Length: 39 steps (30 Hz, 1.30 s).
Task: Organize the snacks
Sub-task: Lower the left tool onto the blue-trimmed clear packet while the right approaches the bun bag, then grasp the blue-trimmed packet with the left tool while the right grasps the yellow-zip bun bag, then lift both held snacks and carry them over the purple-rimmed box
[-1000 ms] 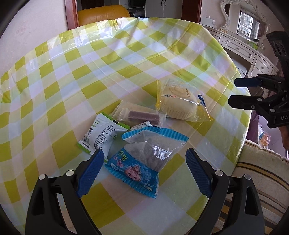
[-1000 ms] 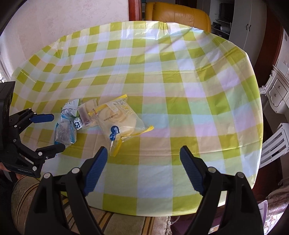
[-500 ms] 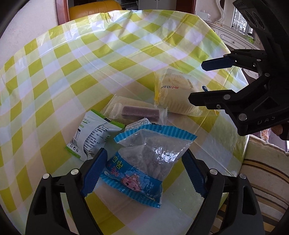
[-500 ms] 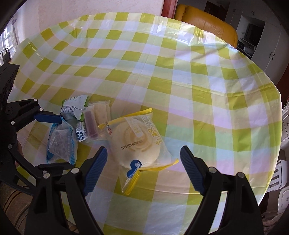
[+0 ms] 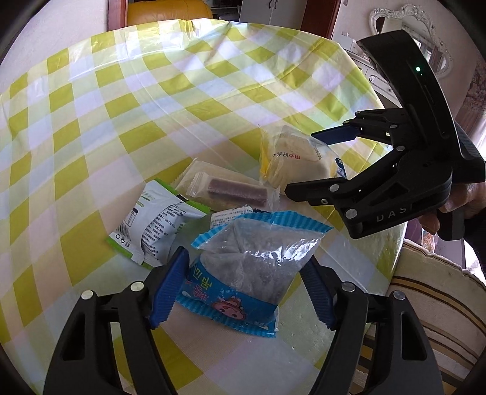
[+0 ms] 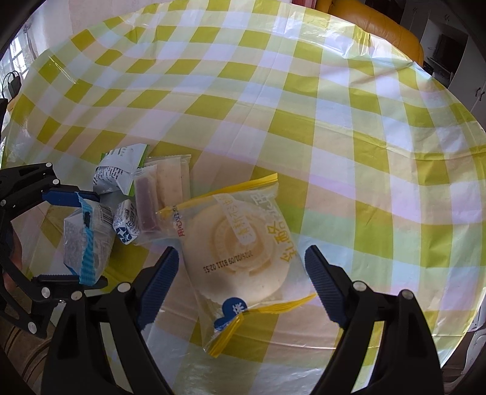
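Note:
Several snack packets lie in a cluster near the table's front edge. My left gripper point(image 5: 243, 291) is open with its jaws on both sides of a blue-edged clear packet point(image 5: 252, 264), also seen in the right wrist view point(image 6: 85, 243). My right gripper point(image 6: 243, 285) is open around a yellow-edged round cake packet point(image 6: 243, 246), which shows in the left wrist view point(image 5: 297, 158). Between them lie a brown bar in clear wrap point(image 5: 237, 191), a green-and-white packet point(image 5: 152, 221) and a small white packet point(image 6: 126, 223).
The round table has a yellow-green checked plastic cloth point(image 5: 121, 106). A yellow chair point(image 6: 379, 27) stands at the far side. A striped cushion point(image 5: 431, 307) sits by the near edge. White cabinets and a mirror are at the back right.
Both grippers have moved forward and down onto the cluster. The left jaws now flank the blue packet, and the right jaws flank the cake packet. The packets have not moved.

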Available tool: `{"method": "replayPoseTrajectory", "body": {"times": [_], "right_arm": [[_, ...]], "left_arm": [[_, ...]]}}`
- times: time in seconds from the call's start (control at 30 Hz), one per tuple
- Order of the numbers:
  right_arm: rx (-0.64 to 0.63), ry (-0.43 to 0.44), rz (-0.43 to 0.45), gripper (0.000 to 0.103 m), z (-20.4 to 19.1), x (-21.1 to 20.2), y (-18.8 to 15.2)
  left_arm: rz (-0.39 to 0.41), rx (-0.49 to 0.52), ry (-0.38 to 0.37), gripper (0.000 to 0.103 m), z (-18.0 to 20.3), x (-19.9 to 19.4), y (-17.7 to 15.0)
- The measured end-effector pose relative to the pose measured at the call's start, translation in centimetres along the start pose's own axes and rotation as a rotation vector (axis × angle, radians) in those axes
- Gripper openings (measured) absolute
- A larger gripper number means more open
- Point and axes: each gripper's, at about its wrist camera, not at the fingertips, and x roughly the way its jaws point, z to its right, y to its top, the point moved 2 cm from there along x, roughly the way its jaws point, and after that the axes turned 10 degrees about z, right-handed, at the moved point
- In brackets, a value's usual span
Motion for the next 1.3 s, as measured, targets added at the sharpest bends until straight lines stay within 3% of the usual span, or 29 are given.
{"method": "replayPoseTrajectory", "body": {"times": [0.57,0.67,0.77,1.3], "right_arm": [[0.107,0.018,-0.039,0.088,1.0,2.4,-0.7],[0.127,0.006,-0.027,0.081,1.1,2.1,-1.0],[0.147,-0.011,-0.017,0.068,1.3,1.6,-1.2],[0.247,-0.075,0.001,0.065,2.3,-1.9,-3.8]], "left_arm": [[0.059,-0.045,0.007,0.055,-0.2,-0.9,0.2],[0.068,-0.063,0.011,0.054,-0.4,-1.0,0.3],[0.077,-0.074,0.01,0.051,-0.5,-1.2,0.3],[0.155,-0.128,0.002,0.05,-0.5,-2.8,0.7]]}}
